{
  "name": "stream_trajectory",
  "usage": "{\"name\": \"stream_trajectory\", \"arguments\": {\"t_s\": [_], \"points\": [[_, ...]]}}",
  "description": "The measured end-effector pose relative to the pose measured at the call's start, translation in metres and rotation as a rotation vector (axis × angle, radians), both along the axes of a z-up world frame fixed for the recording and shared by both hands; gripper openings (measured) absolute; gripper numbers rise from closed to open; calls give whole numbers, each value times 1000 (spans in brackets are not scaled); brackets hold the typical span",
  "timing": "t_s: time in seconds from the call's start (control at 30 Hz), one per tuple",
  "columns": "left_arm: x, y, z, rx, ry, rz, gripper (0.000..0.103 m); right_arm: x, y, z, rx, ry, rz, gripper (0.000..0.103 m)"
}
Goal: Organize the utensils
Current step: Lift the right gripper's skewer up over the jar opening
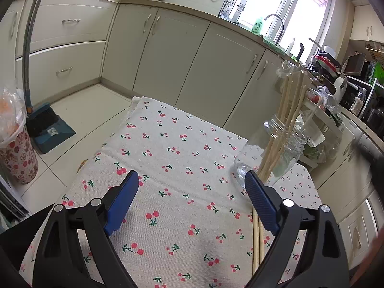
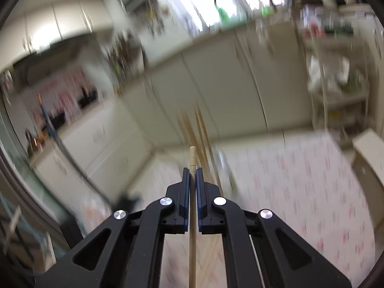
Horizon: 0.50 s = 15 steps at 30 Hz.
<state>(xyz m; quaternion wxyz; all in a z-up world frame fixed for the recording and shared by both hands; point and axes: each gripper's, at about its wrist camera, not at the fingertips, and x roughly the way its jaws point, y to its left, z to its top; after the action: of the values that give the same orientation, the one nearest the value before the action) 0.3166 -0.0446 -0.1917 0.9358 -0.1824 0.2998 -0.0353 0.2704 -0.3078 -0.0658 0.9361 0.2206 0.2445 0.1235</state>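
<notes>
A clear glass jar [image 1: 276, 151] stands on the cherry-print tablecloth [image 1: 168, 168] and holds several wooden chopsticks [image 1: 291, 110] that lean up to the right. My left gripper [image 1: 192, 180] hovers open over the cloth, its right finger just in front of the jar's base, nothing between its blue pads. Two more chopsticks [image 1: 257, 244] lie on the cloth under that right finger. In the blurred right wrist view, my right gripper [image 2: 192, 171] is shut on one wooden chopstick [image 2: 192, 240], whose end [image 2: 192, 154] sticks out past the fingertips. Beyond it, the jar's chopsticks [image 2: 204, 132] show as a smear.
Cream kitchen cabinets [image 1: 192, 55] run behind the table, with a sink tap [image 1: 278, 24] and cluttered counter at the right. On the tiled floor to the left stand a blue dustpan with broom [image 1: 50, 129] and a flowered bin [image 1: 19, 158]. A wire rack [image 2: 336, 84] stands at the right.
</notes>
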Motion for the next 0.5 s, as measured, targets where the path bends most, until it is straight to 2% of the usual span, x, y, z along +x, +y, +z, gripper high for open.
{"name": "stream_trajectory", "arguments": {"t_s": [0.17, 0.37, 0.5], "points": [[0, -1, 0, -5, 0, -4, 86, 34, 1, 41, 22, -214, -148, 6], [1, -3, -1, -13, 6, -8, 86, 84, 0, 36, 50, -267, -252, 6], [2, -5, -1, -13, 8, -12, 86, 101, 1, 32, 56, -289, -288, 6]]}}
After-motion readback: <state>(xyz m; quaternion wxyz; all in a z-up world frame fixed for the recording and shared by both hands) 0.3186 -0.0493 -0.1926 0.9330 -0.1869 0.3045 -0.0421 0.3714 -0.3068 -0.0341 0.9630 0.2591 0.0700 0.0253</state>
